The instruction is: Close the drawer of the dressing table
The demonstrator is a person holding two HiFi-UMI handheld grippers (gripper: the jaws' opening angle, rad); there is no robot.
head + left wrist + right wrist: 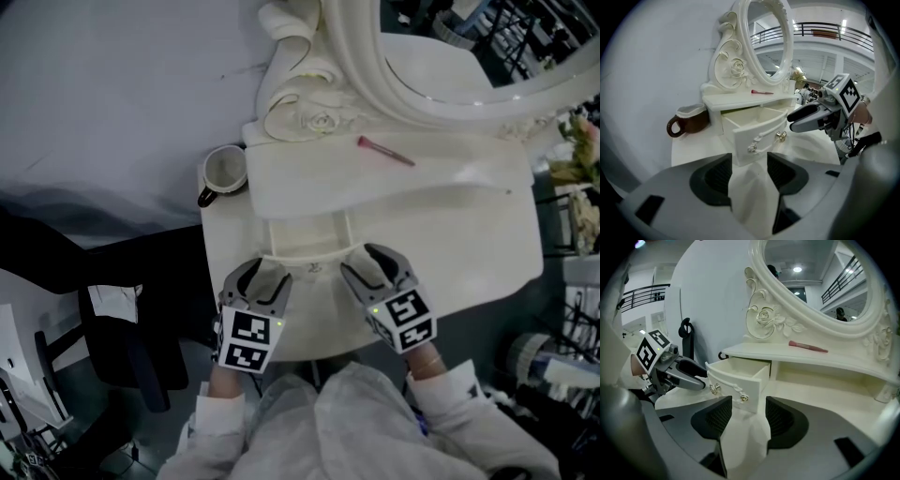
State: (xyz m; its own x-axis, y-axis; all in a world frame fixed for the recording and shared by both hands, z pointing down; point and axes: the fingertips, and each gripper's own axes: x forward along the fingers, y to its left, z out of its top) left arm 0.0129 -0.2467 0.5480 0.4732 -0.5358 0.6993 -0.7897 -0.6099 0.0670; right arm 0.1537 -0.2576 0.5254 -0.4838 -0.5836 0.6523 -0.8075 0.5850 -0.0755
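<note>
One drawer [305, 236] is seen pulled out at the middle of the counter [450, 253], under a raised shelf [422, 178]; only its pale, bare inside [740, 365] is shown. Two knobs [715, 389] are set on its front. One brown mug [689, 121] is stood at the counter's left rear corner, just beside the shelf; what it holds cannot be told. One pink stick [384, 150] is laid on the shelf, below the one mirror [815, 282]. The left gripper [260, 274] is held at the left end of the drawer front and the right gripper [370, 261] at its right end. Both are seen open, with the jaws apart and nothing gripped; contact with the drawer cannot be made out
</note>
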